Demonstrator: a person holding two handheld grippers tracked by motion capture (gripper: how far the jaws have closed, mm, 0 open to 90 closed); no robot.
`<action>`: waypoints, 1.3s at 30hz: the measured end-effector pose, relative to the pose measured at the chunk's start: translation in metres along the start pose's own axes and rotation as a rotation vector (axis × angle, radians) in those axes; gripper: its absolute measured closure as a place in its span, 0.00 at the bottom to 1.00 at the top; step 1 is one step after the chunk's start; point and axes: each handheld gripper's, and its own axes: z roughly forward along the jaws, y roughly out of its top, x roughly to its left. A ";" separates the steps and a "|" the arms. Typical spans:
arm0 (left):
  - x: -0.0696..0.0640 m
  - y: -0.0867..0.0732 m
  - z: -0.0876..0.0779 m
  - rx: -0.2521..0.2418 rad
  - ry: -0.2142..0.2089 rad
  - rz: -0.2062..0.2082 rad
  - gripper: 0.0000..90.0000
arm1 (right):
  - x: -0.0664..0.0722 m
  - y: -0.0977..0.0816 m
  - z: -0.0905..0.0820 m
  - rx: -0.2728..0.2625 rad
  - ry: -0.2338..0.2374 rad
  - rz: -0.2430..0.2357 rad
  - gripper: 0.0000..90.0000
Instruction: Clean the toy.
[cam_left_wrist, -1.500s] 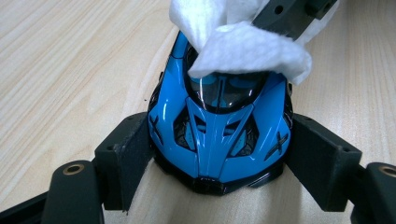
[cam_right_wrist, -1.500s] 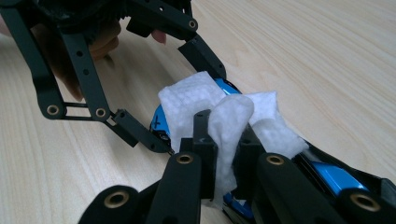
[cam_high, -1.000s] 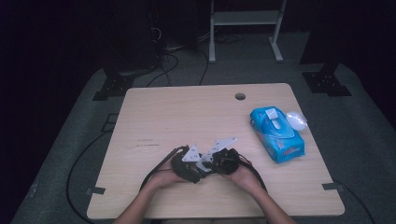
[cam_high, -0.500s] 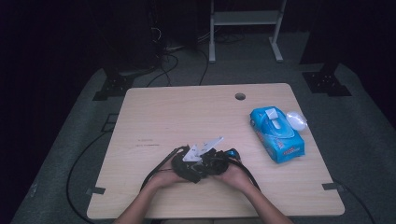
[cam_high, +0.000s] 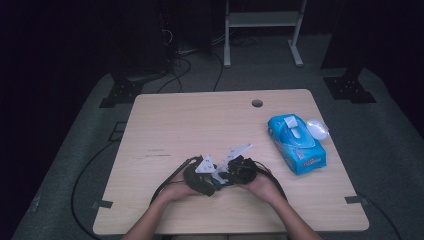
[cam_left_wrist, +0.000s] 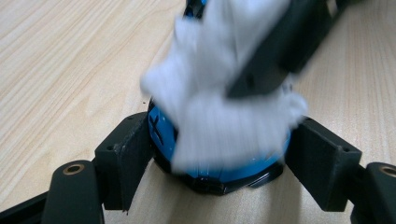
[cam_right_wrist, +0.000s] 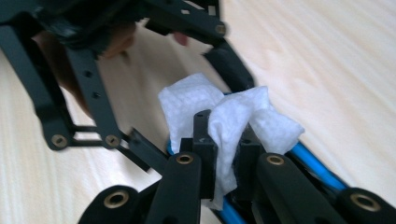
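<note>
My left gripper (cam_left_wrist: 223, 156) is shut on a round blue object (cam_left_wrist: 161, 128) with a black base, which rests on the wooden table (cam_left_wrist: 56, 56). One black pad presses on each side of it. My right gripper (cam_right_wrist: 224, 140) is shut on a crumpled white wipe (cam_right_wrist: 187, 105). It holds the wipe (cam_left_wrist: 219, 112) down on top of the blue object (cam_right_wrist: 308, 161), and the wipe looks blurred in the left gripper view. In the high view both grippers, left (cam_high: 202, 179) and right (cam_high: 239, 170), meet near the table's front edge, with a hand behind each.
A blue pack of wet wipes (cam_high: 296, 144) lies at the table's right side, with a small white rounded thing (cam_high: 317, 128) beside it. A cable hole (cam_high: 257, 103) sits near the far edge. Cables trail off the table's front left. Dark floor and a white stand lie beyond.
My right gripper with the wipe shifted a little to the left and back to the right over the blue object. The left gripper stayed where it was.
</note>
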 end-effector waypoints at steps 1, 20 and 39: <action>0.000 0.000 0.000 0.001 -0.002 0.000 0.28 | 0.002 0.000 0.003 0.001 0.006 -0.003 0.92; 0.001 -0.001 0.000 -0.009 -0.008 -0.021 0.28 | 0.003 0.010 0.012 0.001 -0.045 -0.009 0.92; 0.001 0.000 0.002 -0.008 -0.012 -0.021 0.28 | -0.011 0.007 0.004 -0.012 -0.147 0.014 0.92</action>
